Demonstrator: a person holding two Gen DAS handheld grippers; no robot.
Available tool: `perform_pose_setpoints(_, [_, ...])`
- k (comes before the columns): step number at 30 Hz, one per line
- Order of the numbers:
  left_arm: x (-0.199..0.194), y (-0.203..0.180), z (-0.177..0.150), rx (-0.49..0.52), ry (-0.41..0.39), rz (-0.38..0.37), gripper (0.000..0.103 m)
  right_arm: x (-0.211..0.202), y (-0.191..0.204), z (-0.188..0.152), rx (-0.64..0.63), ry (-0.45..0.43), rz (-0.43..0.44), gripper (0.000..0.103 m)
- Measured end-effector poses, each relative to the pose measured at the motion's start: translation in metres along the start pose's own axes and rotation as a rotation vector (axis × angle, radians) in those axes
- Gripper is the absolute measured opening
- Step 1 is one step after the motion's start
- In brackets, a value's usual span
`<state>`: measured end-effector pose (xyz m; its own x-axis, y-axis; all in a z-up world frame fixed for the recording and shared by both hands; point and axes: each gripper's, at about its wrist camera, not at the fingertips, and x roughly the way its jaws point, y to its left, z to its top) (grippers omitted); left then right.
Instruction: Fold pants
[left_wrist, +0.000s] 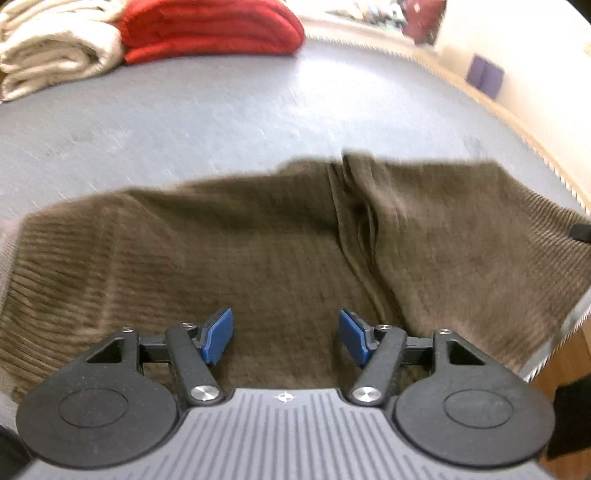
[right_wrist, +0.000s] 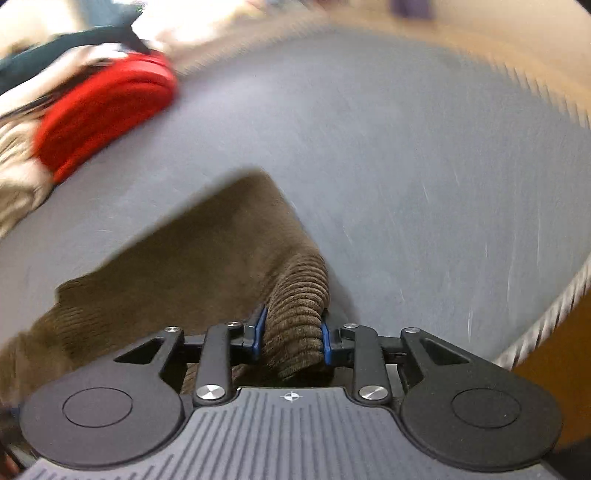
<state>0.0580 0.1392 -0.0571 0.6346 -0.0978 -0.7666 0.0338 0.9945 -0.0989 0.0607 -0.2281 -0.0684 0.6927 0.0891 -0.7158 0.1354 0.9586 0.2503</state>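
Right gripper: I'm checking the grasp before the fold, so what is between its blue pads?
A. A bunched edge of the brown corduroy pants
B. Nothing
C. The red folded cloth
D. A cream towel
A: the right gripper has its pads pressed on a ridge of the brown corduroy pants.

The grey desk (left_wrist: 229, 110) lies bare across its middle and out to the far edge — open room there for a claw to sweep. The brown corduroy pants (left_wrist: 258, 240) cover the near edge, a raised fold running through them. At the far left corner stand a folded red cloth (left_wrist: 210, 29) and, touching it, a cream stack (left_wrist: 55, 48) — the only tall things in the way.
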Motion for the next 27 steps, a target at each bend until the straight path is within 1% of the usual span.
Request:
perform_pose_setpoints(1, [-0.008, 0.003, 0.004, -0.011, -0.026, -0.007, 0.069, -0.013, 0.016, 0.001, -0.080, -0.061, 0.010, 0.028])
perform_pose_setpoints(2, [-0.018, 0.005, 0.009, -0.019, -0.052, -0.016, 0.071, -0.028, 0.036, -0.001, -0.187, -0.132, 0.024, 0.028])
perform_pose_setpoints(4, [-0.036, 0.010, 0.020, -0.051, -0.096, -0.057, 0.076, -0.052, 0.070, -0.010, -0.354, -0.234, 0.058, 0.028])
perform_pose_setpoints(6, [-0.057, 0.013, 0.034, -0.105, -0.132, -0.144, 0.078, -0.068, 0.098, -0.024, -0.465, -0.290, 0.100, 0.027])
perform_pose_setpoints(8, [-0.073, 0.011, 0.049, -0.137, -0.152, -0.272, 0.086, -0.079, 0.126, -0.041, -0.556, -0.325, 0.141, 0.027])
perform_pose_setpoints(9, [-0.077, 0.009, 0.057, -0.148, -0.144, -0.338, 0.087, -0.082, 0.138, -0.048, -0.596, -0.331, 0.162, 0.027])
perform_pose_setpoints(11, [-0.077, 0.003, 0.070, -0.175, -0.097, -0.472, 0.095, -0.087, 0.159, -0.062, -0.677, -0.345, 0.199, 0.027])
perform_pose_setpoints(12, [-0.074, 0.000, 0.076, -0.195, -0.070, -0.533, 0.095, -0.088, 0.168, -0.070, -0.720, -0.350, 0.220, 0.027])
perform_pose_setpoints(13, [-0.069, -0.002, 0.081, -0.219, -0.047, -0.572, 0.095, -0.090, 0.176, -0.073, -0.753, -0.354, 0.233, 0.027])
perform_pose_setpoints(16, [-0.052, -0.013, 0.092, -0.255, 0.010, -0.610, 0.095, -0.096, 0.193, -0.088, -0.853, -0.365, 0.270, 0.027])
perform_pose_setpoints(19, [-0.036, -0.026, 0.096, -0.269, 0.064, -0.615, 0.095, -0.096, 0.198, -0.095, -0.901, -0.366, 0.288, 0.027])
perform_pose_setpoints(20, [-0.033, -0.028, 0.096, -0.277, 0.080, -0.611, 0.088, -0.096, 0.200, -0.096, -0.911, -0.365, 0.291, 0.027])
perform_pose_setpoints(21, [-0.030, -0.031, 0.097, -0.274, 0.086, -0.592, 0.080, -0.096, 0.201, -0.097, -0.921, -0.364, 0.296, 0.027])
perform_pose_setpoints(23, [-0.025, -0.036, 0.099, -0.246, 0.087, -0.553, 0.058, -0.099, 0.204, -0.101, -0.946, -0.356, 0.303, 0.027])
perform_pose_setpoints(24, [-0.024, -0.036, 0.097, -0.232, 0.086, -0.555, 0.048, -0.099, 0.206, -0.101, -0.960, -0.352, 0.307, 0.027])
perform_pose_setpoints(25, [-0.025, -0.037, 0.096, -0.213, 0.082, -0.560, 0.031, -0.102, 0.206, -0.103, -0.966, -0.348, 0.310, 0.027])
perform_pose_setpoints(26, [-0.024, -0.036, 0.098, -0.192, 0.065, -0.535, 0.022, -0.104, 0.206, -0.103, -0.963, -0.343, 0.316, 0.027])
perform_pose_setpoints(27, [-0.028, -0.034, 0.097, -0.165, 0.047, -0.500, 0.020, -0.107, 0.205, -0.101, -0.957, -0.335, 0.321, 0.027])
